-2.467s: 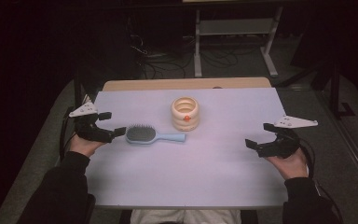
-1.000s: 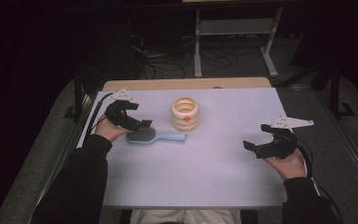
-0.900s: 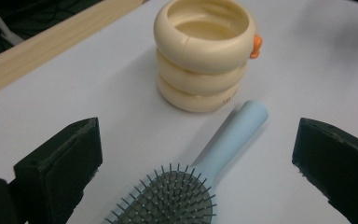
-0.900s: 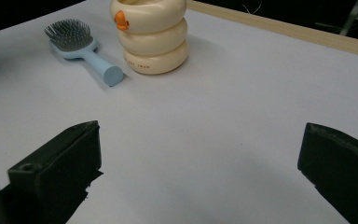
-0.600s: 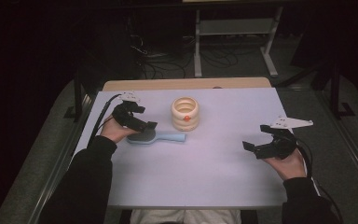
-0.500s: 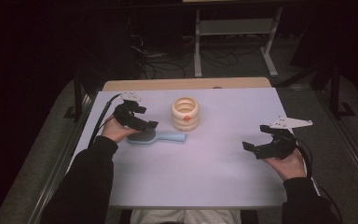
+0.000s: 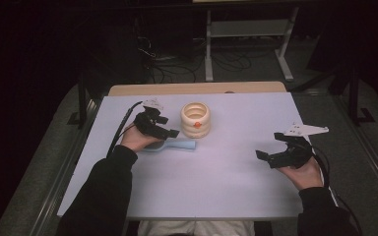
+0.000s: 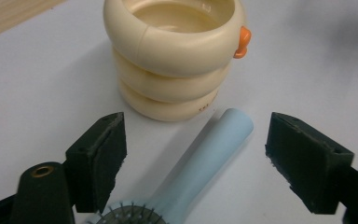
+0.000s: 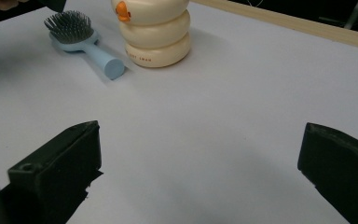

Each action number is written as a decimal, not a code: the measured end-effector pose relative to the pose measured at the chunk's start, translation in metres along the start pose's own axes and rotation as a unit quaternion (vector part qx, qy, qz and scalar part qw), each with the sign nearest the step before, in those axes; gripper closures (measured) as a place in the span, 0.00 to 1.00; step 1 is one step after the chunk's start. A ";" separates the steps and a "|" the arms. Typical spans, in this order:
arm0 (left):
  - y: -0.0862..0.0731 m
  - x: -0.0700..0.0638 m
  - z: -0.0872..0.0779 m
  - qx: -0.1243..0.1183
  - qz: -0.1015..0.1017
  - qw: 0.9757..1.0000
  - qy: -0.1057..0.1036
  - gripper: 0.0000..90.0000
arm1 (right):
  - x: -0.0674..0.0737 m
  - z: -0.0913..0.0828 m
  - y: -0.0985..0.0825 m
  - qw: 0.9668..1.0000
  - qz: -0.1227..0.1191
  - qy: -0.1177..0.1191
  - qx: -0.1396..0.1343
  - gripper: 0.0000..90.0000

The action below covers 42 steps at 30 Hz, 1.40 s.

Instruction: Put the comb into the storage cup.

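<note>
Moved: since the earliest frame I see my left gripper [image 7: 170, 132] gone from the table's left edge to over the hairbrush, a little left of centre in the high view; my right gripper has kept its place.
Left gripper: its jaws have just been closing and stand either side of the blue handle, with clear gaps, neither pad touching it in the left gripper view.
Hairbrush [image 8: 205, 163]: lies flat on the white table [image 7: 226, 182]; its dark bristle head sits at the bottom edge of the left gripper view and its handle runs up toward the cream holder.
Cream holder [image 7: 195, 119]: a stack of three rings with an orange knob, upright at upper centre of the high view, just beside the handle's end.
Right gripper [image 7: 263, 156]: at right of the high view, jaws spread wide over bare table, holding nothing.
</note>
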<state>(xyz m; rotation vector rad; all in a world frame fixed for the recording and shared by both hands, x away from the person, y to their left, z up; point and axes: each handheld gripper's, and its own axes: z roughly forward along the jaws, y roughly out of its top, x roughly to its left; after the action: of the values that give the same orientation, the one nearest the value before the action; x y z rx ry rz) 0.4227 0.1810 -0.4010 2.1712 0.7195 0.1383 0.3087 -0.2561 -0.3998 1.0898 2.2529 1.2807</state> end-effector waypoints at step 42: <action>-0.013 -0.009 0.054 0.065 0.028 0.997 0.043 0.93 | 0.003 0.007 -0.001 1.000 -0.016 -0.005 0.025 0.00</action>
<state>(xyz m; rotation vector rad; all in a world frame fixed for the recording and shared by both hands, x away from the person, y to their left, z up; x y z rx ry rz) 0.4277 0.1461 -0.4441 2.3223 0.7344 0.2198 0.3105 -0.2503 -0.4039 1.0704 2.2985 1.2098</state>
